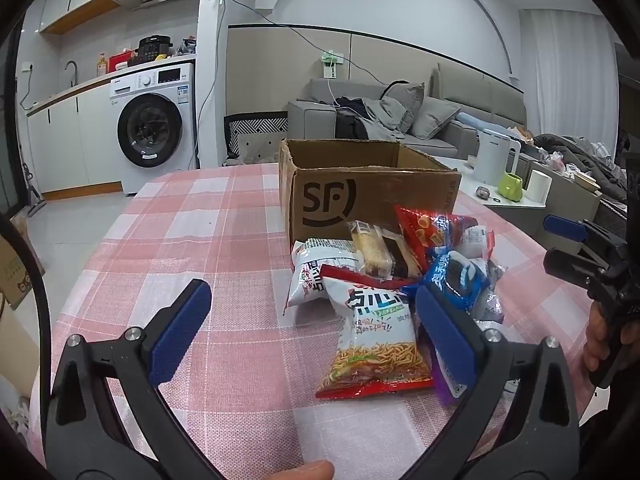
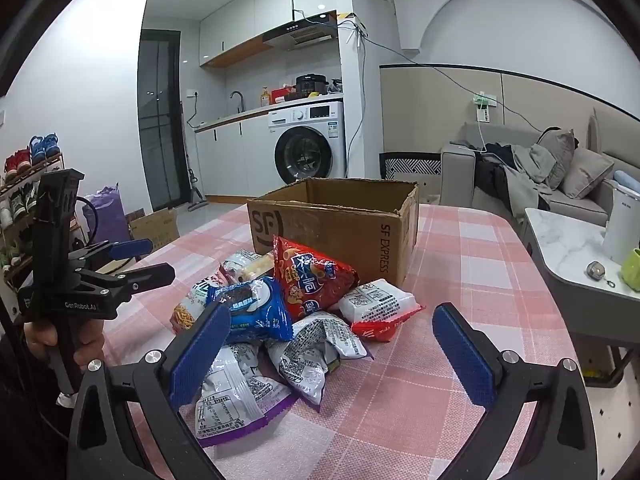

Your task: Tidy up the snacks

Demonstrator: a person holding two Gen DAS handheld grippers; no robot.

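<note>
Blue-padded jaws stand spread wide and empty on both tools as a person prepares to sort snacks on a pink checked tablecloth (image 1: 208, 240). Nearest the left gripper (image 1: 310, 334) lies a noodle-snack bag (image 1: 374, 344), flat at the front of the pile; the right gripper (image 2: 332, 356) hovers above a silver pouch (image 2: 236, 392) with a purple edge, touching nothing. Around these, the heap spreads loose and overlapping: a blue cookie pack (image 2: 256, 312), a red crisp bag (image 2: 312, 280) leaning upright, a white-and-red packet (image 2: 380, 308) on the right side, and more wrappers beneath. Just behind the pile sits an open cardboard box (image 2: 332, 220), its flaps gone or folded away; its floor is hidden from both views, so whether anything is inside cannot be told. Every visible snack is on the cloth, suggesting the work has barely begun and the whole heap remains to be packed. Beyond the table stand a washing machine (image 1: 154, 124) and a grey sofa (image 1: 400, 116).
</note>
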